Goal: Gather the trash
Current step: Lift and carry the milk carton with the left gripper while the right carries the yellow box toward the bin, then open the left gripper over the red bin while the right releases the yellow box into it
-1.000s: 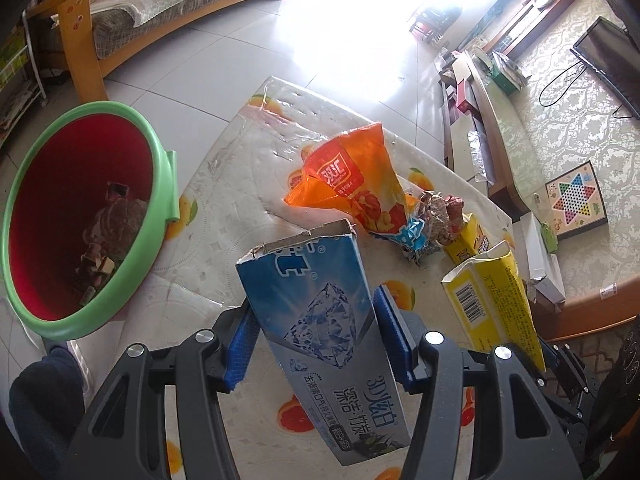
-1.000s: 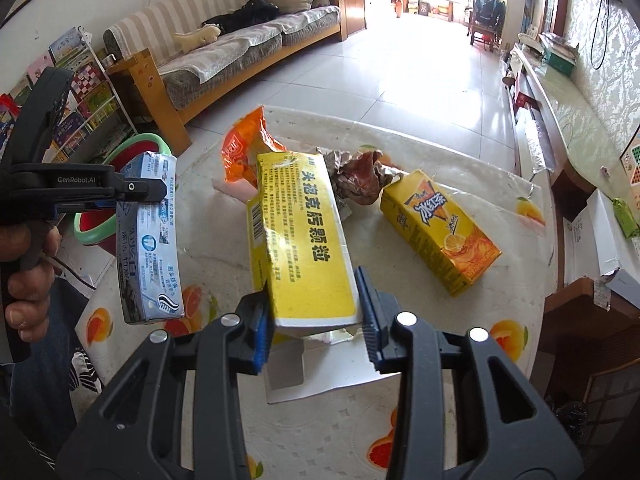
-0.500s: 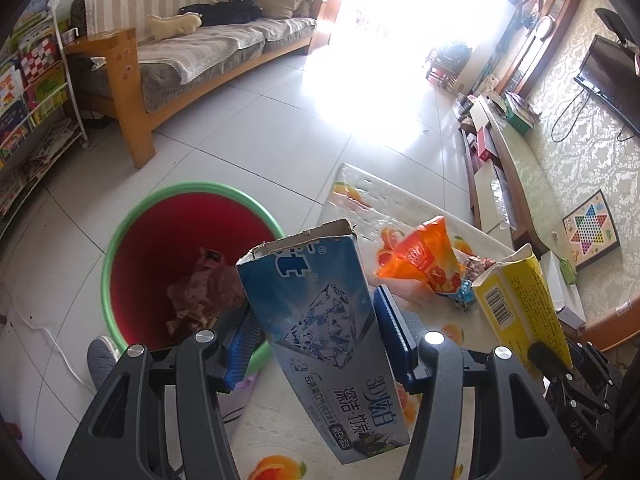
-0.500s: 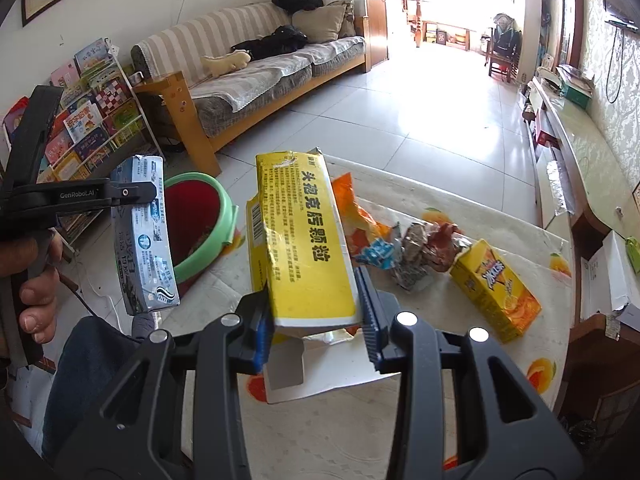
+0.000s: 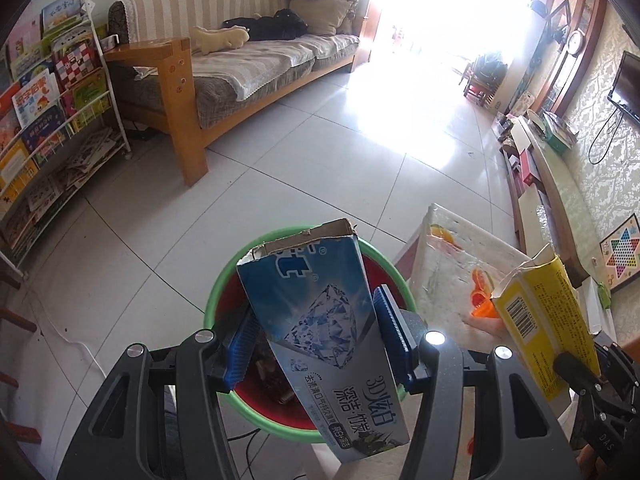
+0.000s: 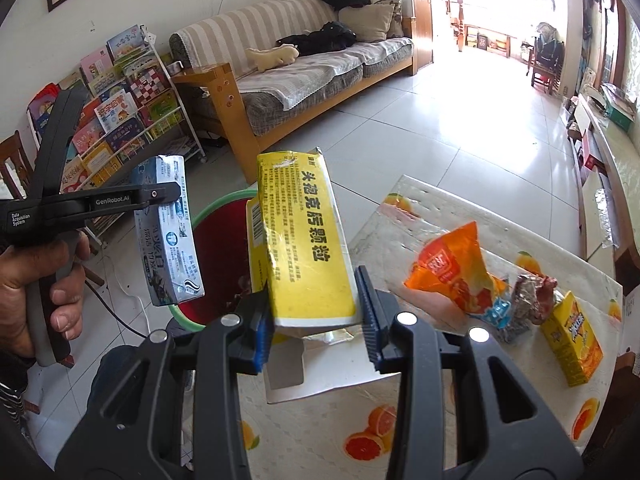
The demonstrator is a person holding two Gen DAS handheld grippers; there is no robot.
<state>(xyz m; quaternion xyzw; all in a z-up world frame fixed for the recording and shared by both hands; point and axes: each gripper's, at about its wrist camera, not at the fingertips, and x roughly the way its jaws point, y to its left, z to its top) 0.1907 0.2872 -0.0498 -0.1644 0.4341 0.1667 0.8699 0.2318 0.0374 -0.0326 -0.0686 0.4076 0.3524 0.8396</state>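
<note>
The left gripper (image 5: 316,344) is clamping the blue box (image 5: 320,320), long axis pointing up the frame; the bin (image 5: 224,280) is lying directly beneath it at lower centre. The right gripper (image 6: 316,312) is gripping the yellow box (image 6: 304,240); the bin is sitting left of it, so the left one is nearer.

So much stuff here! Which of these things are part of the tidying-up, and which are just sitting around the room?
Part of the job:
- blue toothpaste box in the left gripper
- yellow medicine box in the right gripper
- green-rimmed red bin
- orange snack bag, crumpled wrappers, small yellow carton on the table

Just lying about:
- striped sofa
- book rack
- checkers board
</note>
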